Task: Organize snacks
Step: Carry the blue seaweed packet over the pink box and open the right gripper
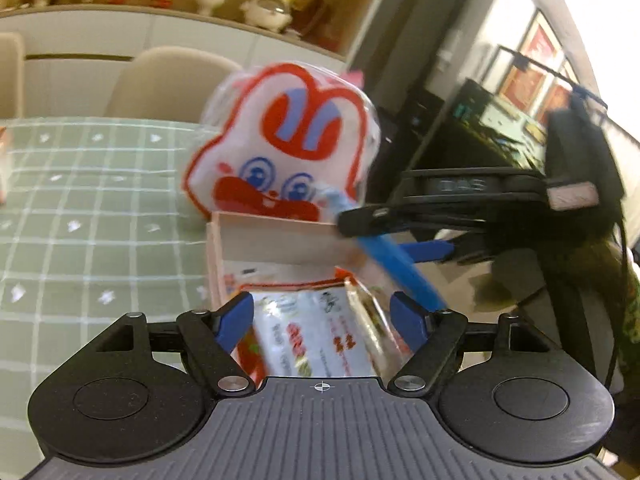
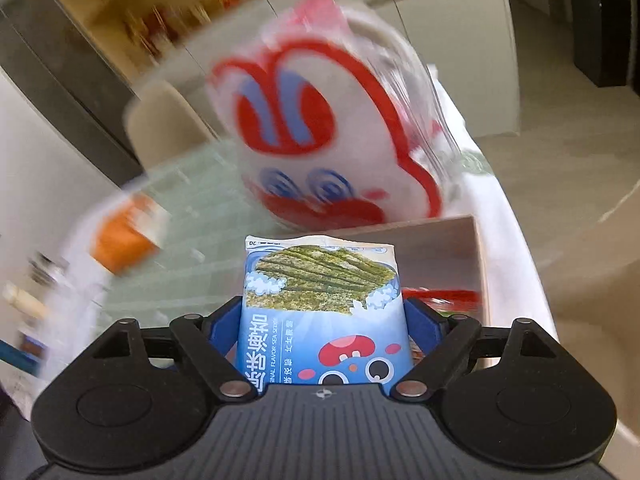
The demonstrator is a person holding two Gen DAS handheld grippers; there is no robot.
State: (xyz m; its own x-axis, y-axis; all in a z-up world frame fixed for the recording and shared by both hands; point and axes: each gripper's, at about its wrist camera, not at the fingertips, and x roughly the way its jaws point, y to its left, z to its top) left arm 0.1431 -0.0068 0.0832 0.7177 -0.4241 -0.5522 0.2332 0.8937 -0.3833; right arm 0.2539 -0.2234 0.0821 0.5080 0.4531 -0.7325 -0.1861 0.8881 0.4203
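Right gripper [image 2: 322, 316] is clamping the blue seaweed snack pack [image 2: 322, 300], hovering just short of the wooden box [image 2: 440, 248] (rabbit bag [image 2: 320, 140] behind); next probably lowering in, then letting go.

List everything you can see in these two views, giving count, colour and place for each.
wooden box: one, pale, on the tablecloth, holding packets
rabbit-face bag: one, white and red, behind the box
seaweed packet: one, blue, above the box
tablecloth: one, green checked, beneath the box
chairs: two, cream, beyond the tablecloth
figurines: several, mixed, on the shelf
left gripper: one, black, jaws open over the box
right gripper: one, black, jaws closed on the seaweed packet
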